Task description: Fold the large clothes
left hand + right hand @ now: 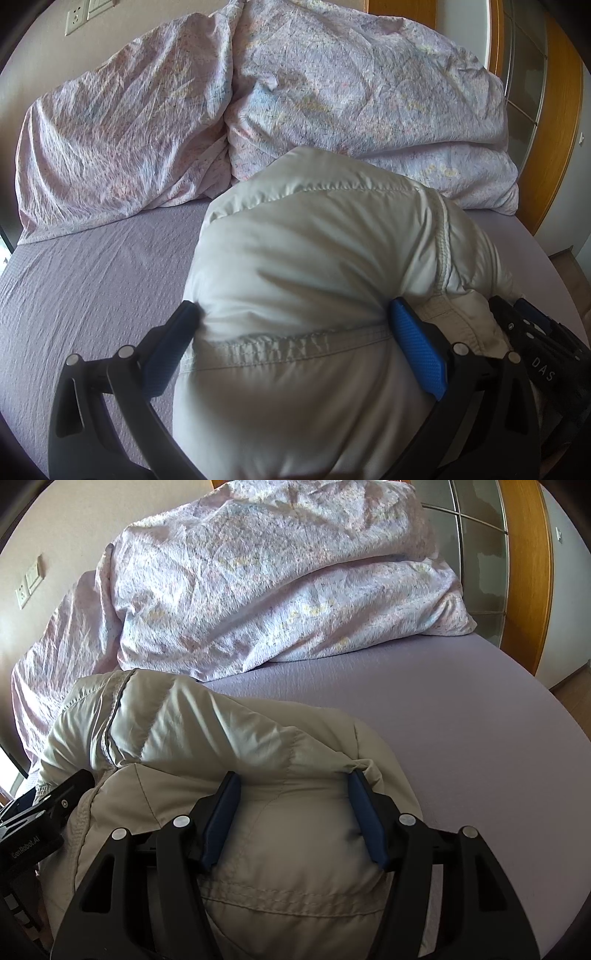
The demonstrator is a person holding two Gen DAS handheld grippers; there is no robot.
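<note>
A puffy off-white down jacket (314, 240) lies bunched into a thick bundle on the bed. In the left wrist view my left gripper (293, 308) is shut on the near part of the bundle, its blue pads pressing into both sides below a stitched seam. My right gripper (293, 777) grips the same jacket (184, 720) just to the right, with padded cloth bulging between its pads. The two grippers sit side by side: the right gripper's black body (535, 332) shows at the edge of the left wrist view, and the left gripper's body (48, 805) in the right wrist view.
The bed has a lilac sheet (92, 277), bare to the left of the jacket and to its right (443, 720). A crumpled flowered duvet (351, 92) is piled along the far side against the wall. A wooden frame with glass panels (528, 572) stands at the right.
</note>
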